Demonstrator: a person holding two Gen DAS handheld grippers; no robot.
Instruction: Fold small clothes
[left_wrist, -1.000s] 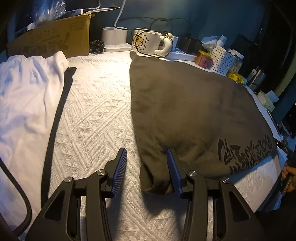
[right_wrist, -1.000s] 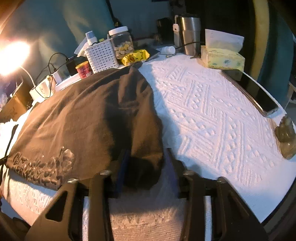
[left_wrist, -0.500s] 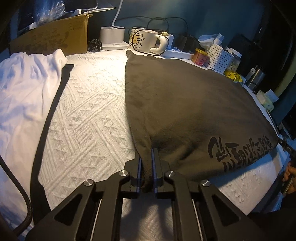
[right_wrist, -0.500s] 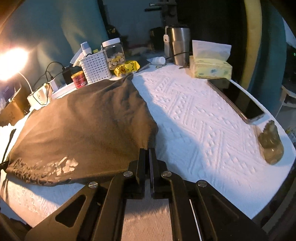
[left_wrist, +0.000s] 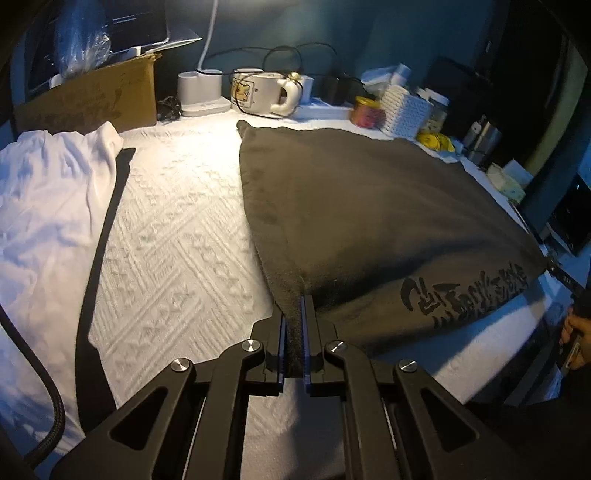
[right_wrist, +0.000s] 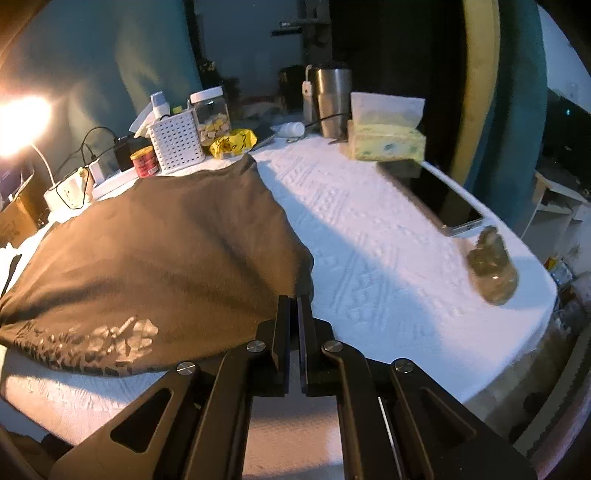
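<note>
The left gripper (left_wrist: 294, 325) has its jaws clamped on one near corner of the dark brown printed fabric garment (left_wrist: 369, 214); the right gripper (right_wrist: 293, 317) pinches the other near corner. The garment spreads ahead of both across the white textured desk (right_wrist: 369, 240).

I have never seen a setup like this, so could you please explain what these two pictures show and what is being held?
No robot here: a person holds a two-finger hand-held gripper in each hand, each with a camera looking along its fingers. One picture is from the left gripper, the other from the right gripper. Both are shut on the near corners of a dark shirt with printed lettering, spread on a white textured cloth. A white garment lies to the left. On the right side lie a phone, a tissue box and a small figurine; clutter lines the back edge.
</note>
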